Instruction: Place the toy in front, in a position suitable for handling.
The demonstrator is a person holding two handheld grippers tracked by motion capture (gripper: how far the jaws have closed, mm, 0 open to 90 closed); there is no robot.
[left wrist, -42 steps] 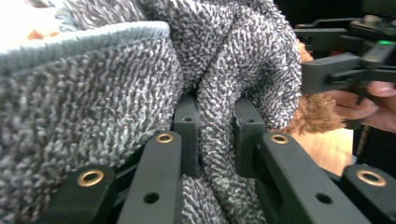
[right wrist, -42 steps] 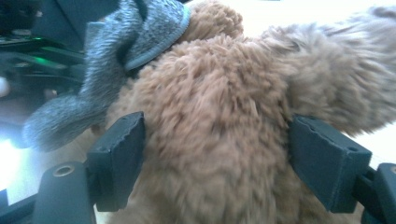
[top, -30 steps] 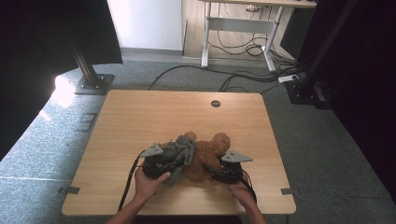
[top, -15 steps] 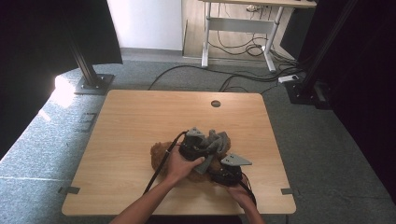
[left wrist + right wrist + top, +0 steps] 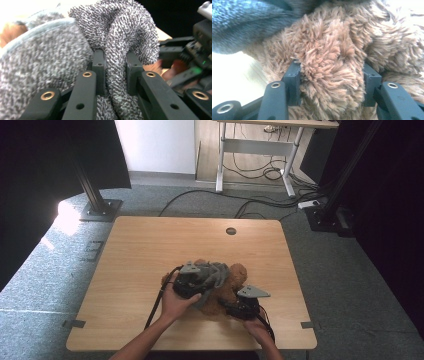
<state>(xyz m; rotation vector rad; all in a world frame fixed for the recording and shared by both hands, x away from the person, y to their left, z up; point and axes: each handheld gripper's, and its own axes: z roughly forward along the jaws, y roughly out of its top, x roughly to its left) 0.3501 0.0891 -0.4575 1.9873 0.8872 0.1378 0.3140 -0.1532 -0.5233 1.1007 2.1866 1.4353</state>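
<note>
I see the knitted cloth point(image 5: 212, 272) draped on the plush toy point(image 5: 235, 282), near the table point(image 5: 150, 245) front edge

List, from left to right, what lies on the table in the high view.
Left gripper → grey knitted cloth → brown plush teddy bear → right gripper.

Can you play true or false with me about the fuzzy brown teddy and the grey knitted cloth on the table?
1. The left gripper pinches the grey knitted cloth. True.
2. The right gripper is open on nothing. False: its jaws squeeze the brown teddy.
3. The teddy lies on a wooden table. True.
4. The cloth is bright red. False: it is speckled grey.
</note>
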